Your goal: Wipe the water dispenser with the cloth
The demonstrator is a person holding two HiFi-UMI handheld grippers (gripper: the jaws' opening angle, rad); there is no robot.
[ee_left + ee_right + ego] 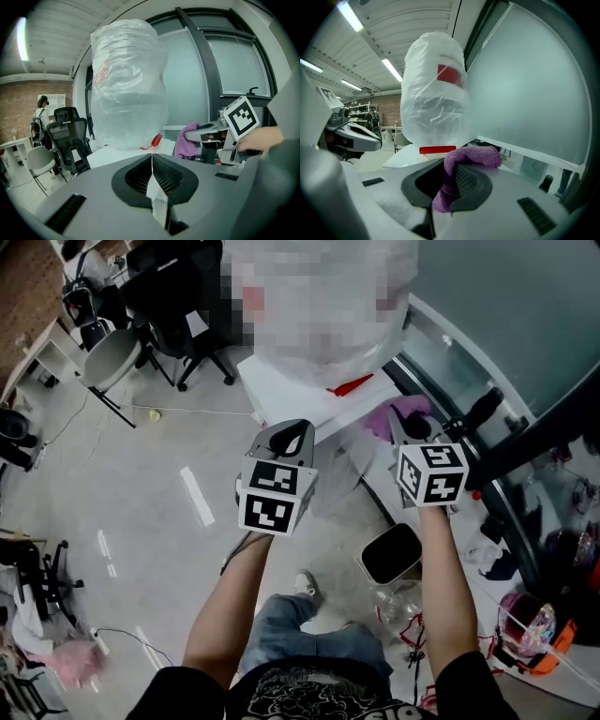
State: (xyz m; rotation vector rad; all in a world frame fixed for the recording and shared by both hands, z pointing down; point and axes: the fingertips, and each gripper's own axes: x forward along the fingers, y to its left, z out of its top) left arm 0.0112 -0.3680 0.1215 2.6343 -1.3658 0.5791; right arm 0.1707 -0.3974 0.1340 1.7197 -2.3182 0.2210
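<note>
Left gripper: jaws pressed together with nothing between them, pointed at the water dispenser.
Right gripper: jaws clamped on the purple cloth.
Purple cloth: pinched between the right jaws, with its free end folded over the jaw tips. It is held close to the dispenser's top, and contact cannot be told.
Water dispenser: white top with a red strip along its front edge, standing beside a frosted glass window.
Water bottle: large, upright on the dispenser, wrapped in crinkled clear plastic.
Writing: a red label shows through the plastic, its print too blurred to read.
Marker cubes: black-and-white square codes on the left cube and the right cube, with no letters.
Forearms: both bare, reaching forward from the bottom of the head view.
Surroundings: black office chairs stand left of the dispenser, and a black-topped bin sits on the floor below the right gripper.
</note>
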